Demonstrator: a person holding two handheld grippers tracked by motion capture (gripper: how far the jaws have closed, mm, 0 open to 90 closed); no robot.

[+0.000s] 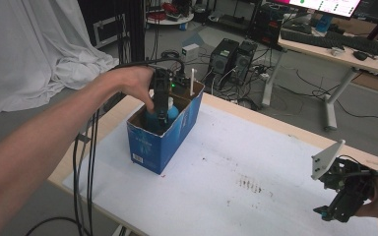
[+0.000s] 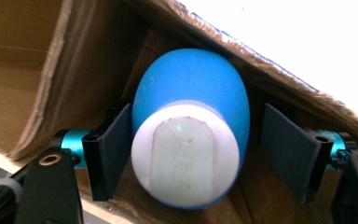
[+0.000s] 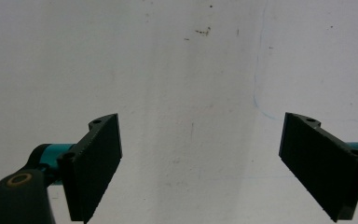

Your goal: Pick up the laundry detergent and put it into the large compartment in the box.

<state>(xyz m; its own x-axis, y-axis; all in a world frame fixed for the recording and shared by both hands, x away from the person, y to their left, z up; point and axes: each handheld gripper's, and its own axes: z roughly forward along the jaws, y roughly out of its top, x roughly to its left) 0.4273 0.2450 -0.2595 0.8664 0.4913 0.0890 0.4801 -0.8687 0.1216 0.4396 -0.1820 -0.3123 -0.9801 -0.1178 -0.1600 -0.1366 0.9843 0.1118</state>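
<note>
— Left tool [image 2: 189, 154]?
— Down in the box [image 1: 150, 145] at ten o'clock, jaws apart around the blue bottle [image 2: 191, 126] (white cap up).
— Right tool [image 3: 200, 168]?
— Jaws wide apart over bare bench [image 3: 177, 70], four o'clock.

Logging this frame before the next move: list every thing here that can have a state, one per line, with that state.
Cardboard box: upright on the table, top open.
Blue bottle: inside the box, white cap on, facing the camera.
Left gripper: open, lowered into the box, jaws either side of the bottle; one looks to touch it, the other stands clear.
Right gripper: open, holding nothing, over the white table cover.
</note>
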